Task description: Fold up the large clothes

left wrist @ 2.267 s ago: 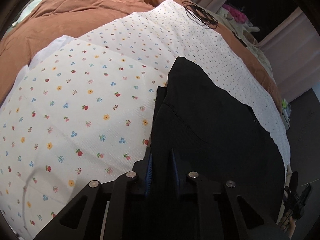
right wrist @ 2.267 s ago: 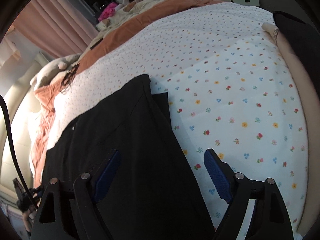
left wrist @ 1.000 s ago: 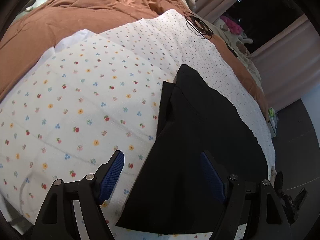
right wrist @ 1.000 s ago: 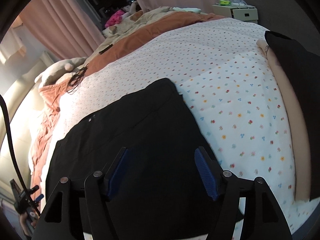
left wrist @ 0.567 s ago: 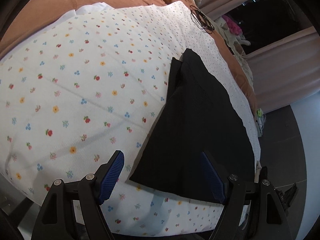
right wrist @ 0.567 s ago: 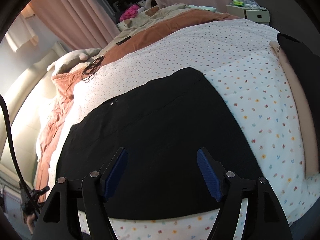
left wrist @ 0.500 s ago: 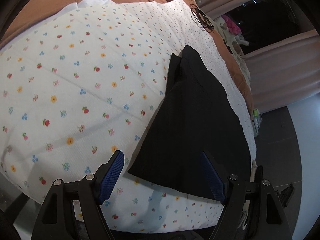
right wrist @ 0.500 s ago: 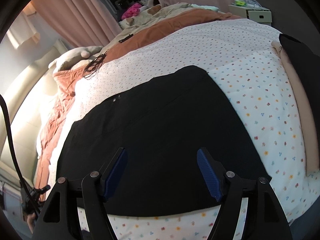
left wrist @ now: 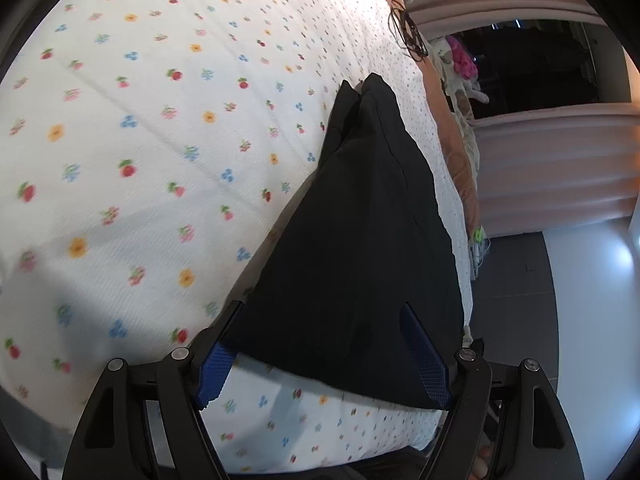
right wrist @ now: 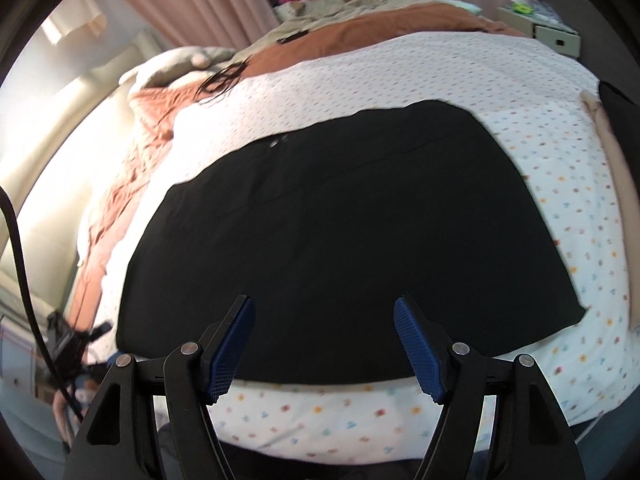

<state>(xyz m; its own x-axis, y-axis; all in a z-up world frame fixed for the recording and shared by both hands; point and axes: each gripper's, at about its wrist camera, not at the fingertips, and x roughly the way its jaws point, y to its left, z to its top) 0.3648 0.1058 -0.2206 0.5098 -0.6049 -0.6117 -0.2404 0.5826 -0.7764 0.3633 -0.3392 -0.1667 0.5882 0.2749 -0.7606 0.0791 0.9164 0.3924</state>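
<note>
A black garment point(left wrist: 360, 240) lies folded flat on the floral bedsheet point(left wrist: 140, 140), near the bed's edge. My left gripper point(left wrist: 320, 344) is open just above the garment's near corner, and the near hem runs between its blue pads point(left wrist: 424, 356) without being pinched. In the right wrist view the same black garment point(right wrist: 340, 220) spreads wide across the sheet point(right wrist: 560, 208). Open too, my right gripper point(right wrist: 322, 310) hovers over the middle of the near hem, holding nothing.
A brown duvet point(right wrist: 380, 24) and a coiled black cable point(right wrist: 220, 76) lie at the far side of the bed. Folded beige point(right wrist: 612, 152) and black point(right wrist: 624, 108) clothes sit at the sheet's right edge. Pink curtains point(left wrist: 552, 168), plush toys point(left wrist: 460, 60) and grey floor point(left wrist: 516, 320) lie beyond.
The left gripper, shut on the garment in the earliest frame, stands open and has sunk toward its near corner. The right gripper has slid sideways to the middle of the near hem.
</note>
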